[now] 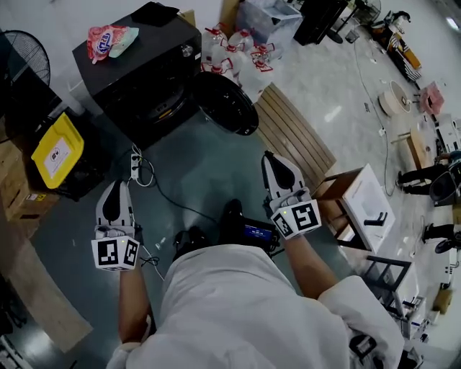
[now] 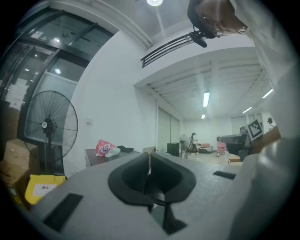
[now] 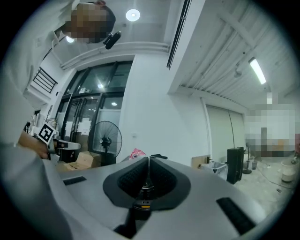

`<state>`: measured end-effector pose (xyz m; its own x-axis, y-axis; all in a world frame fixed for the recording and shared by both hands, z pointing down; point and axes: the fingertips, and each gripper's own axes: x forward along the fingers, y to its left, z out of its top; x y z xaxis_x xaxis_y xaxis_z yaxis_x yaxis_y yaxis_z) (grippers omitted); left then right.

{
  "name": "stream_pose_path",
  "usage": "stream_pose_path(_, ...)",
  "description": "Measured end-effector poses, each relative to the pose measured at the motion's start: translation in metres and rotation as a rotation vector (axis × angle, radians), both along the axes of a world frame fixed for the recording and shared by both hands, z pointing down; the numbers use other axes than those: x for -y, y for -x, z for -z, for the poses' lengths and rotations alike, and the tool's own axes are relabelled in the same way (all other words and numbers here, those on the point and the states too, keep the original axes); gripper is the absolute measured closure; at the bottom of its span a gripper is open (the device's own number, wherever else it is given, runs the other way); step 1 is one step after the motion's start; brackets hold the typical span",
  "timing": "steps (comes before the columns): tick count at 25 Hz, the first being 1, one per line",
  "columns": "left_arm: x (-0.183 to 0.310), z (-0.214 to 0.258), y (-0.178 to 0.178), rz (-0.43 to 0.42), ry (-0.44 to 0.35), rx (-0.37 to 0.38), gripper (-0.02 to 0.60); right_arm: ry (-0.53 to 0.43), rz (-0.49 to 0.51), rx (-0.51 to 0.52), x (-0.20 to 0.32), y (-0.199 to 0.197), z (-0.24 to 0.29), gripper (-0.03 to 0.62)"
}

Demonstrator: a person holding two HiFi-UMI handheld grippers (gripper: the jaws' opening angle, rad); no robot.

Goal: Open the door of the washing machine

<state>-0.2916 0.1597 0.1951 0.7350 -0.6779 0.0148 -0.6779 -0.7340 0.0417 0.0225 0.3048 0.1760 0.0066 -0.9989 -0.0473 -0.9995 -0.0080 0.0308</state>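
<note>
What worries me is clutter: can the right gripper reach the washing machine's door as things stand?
Probably, after a step closer: only floor lies between the right gripper and the door.

The black washing machine (image 1: 155, 50) stands at the far left, its round dark door (image 1: 225, 103) swung wide open to its right.

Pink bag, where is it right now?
In the head view, the pink bag lies at upper left on top of the dark washing machine, with a flat black thing to its right.
</note>
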Motion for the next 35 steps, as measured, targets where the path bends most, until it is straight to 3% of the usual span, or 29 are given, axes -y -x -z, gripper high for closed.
stream_pose_path(4,-0.039,0.012,0.008,-0.013,-0.009,-0.081,0.563,-0.017,0.043,0.003,-0.021,0.007,0.008,0.559)
stream_pose_path(12,-0.117,0.026,-0.015,0.014,0.002,-0.041,0.563,-0.057,0.158,0.008,-0.072,0.005,0.019,0.559)
stream_pose_path(19,-0.192,0.016,-0.05,0.016,0.028,-0.029,0.565,-0.014,0.167,0.022,-0.148,-0.022,-0.008,0.559)
stream_pose_path(23,-0.221,0.006,-0.051,0.033,0.043,0.003,0.565,0.005,0.174,0.062,-0.167,-0.029,-0.025,0.559)
stream_pose_path(27,-0.234,0.006,-0.038,0.071,0.014,0.057,0.565,-0.023,0.189,0.067,-0.171,-0.022,-0.021,0.559)
stream_pose_path(30,-0.233,0.01,-0.025,0.115,0.009,0.053,0.565,-0.038,0.194,0.06,-0.171,-0.015,-0.014,0.559)
stream_pose_path(35,-0.234,0.016,-0.017,0.107,-0.011,0.043,0.565,-0.031,0.19,0.046,-0.171,-0.002,-0.01,0.559)
